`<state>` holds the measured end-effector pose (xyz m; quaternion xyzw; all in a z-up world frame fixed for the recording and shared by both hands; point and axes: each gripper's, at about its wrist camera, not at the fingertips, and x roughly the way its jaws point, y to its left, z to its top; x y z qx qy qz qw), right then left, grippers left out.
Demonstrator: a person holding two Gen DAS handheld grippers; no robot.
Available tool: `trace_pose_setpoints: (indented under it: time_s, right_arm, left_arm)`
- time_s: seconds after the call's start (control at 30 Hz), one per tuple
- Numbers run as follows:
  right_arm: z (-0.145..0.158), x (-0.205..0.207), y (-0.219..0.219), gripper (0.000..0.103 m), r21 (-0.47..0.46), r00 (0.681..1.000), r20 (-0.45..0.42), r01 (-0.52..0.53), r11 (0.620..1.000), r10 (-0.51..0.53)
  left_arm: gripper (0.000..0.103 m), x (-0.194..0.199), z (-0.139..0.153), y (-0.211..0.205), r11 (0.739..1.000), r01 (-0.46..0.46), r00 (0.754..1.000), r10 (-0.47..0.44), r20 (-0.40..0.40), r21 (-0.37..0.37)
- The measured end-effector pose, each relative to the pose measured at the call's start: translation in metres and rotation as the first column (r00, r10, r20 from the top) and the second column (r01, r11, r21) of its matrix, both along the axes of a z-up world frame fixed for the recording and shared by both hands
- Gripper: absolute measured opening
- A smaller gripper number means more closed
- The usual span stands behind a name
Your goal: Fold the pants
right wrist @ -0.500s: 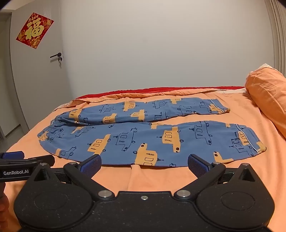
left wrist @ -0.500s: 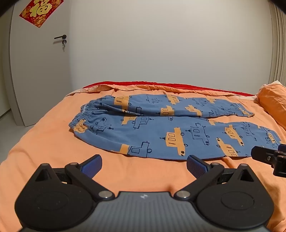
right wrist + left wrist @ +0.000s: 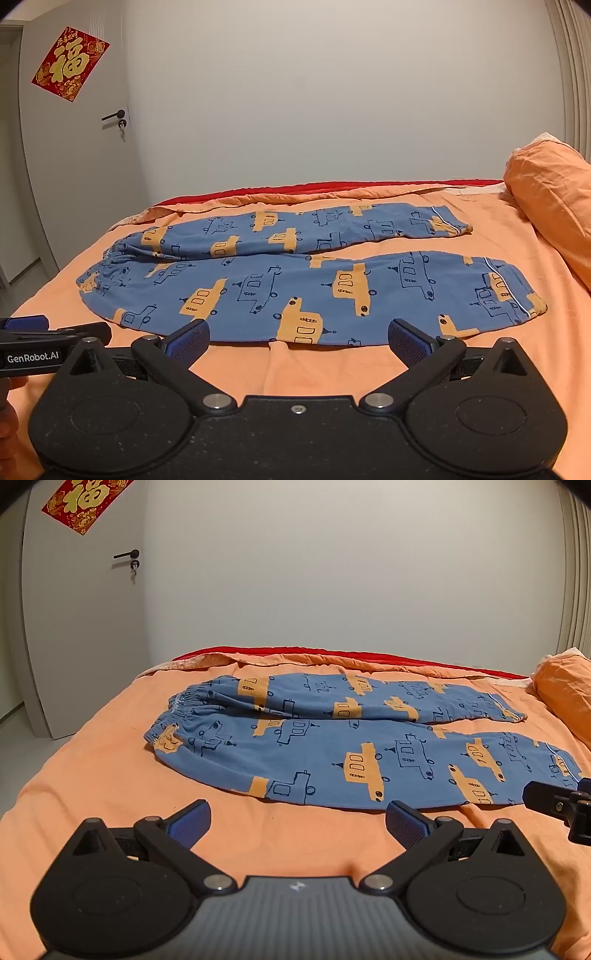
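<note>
Across the middle of the bed (image 3: 332,373), the pants (image 3: 295,280) are lying flat on the orange cover, not yet folded. Both legs are stretching out side by side, waistband toward the bed's left edge near the door (image 3: 77,155), cuffs toward the right edge where the pillow (image 3: 554,192) is sitting. Far leg is running close to the bed's far edge; near leg is running along just beyond the tongs. A narrow strip of orange is showing between the legs toward the cuffs.

Left tongs (image 3: 297,823) are hanging spread wide, nothing between the pads, short of the near leg's hem line at its waist half. Right tongs (image 3: 298,343) are likewise spread wide and empty, short of the near leg at its cuff half. Neither pair is touching cloth, as far as the fisheye lets me tell; the blue pads are sitting very near the fabric edge in the right view.

Progress: nothing done so far. Garment is laid out reasonably smooth, waistband a bit bunched. Left to do, by my reading: pinch the near leg at two points, carry it over the far leg, then fold lengthwise cuffs to waist.
</note>
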<state>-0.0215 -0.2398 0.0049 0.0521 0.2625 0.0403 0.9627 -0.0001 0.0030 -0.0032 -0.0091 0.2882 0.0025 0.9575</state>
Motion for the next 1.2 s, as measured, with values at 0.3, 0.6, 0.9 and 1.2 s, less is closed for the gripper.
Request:
trace_pose_setpoints:
  time_s: [0.3, 0.6, 0.9, 1.2]
  right_arm:
    - [0.0046, -0.0012, 0.0031, 0.103, 0.012, 1.0, -0.008, 0.001, 1.0, -0.001]
    - [0.0026, -0.0008, 0.0038, 0.103, 0.009, 1.0, -0.01, 0.003, 1.0, -0.003]
    - [0.0026, -0.0012, 0.0039, 0.103, 0.01, 1.0, -0.012, 0.004, 1.0, -0.003]
    - [0.0023, -0.0013, 0.0034, 0.103, 0.011, 1.0, -0.014, 0.003, 1.0, -0.003]
  left_arm:
    - [0.103, -0.0004, -0.0009, -0.0003, 1.0, 0.002, 1.0, -0.002, -0.012, 0.005]
    - [0.103, -0.001, -0.0008, -0.0009, 1.0, 0.003, 1.0, -0.003, -0.015, 0.006]
    - [0.103, -0.0007, -0.0021, 0.0003, 1.0, 0.0, 1.0, 0.0, -0.019, 0.006]
    - [0.103, -0.0018, -0.003, 0.0011, 1.0, -0.001, 1.0, 0.001, -0.018, 0.007]
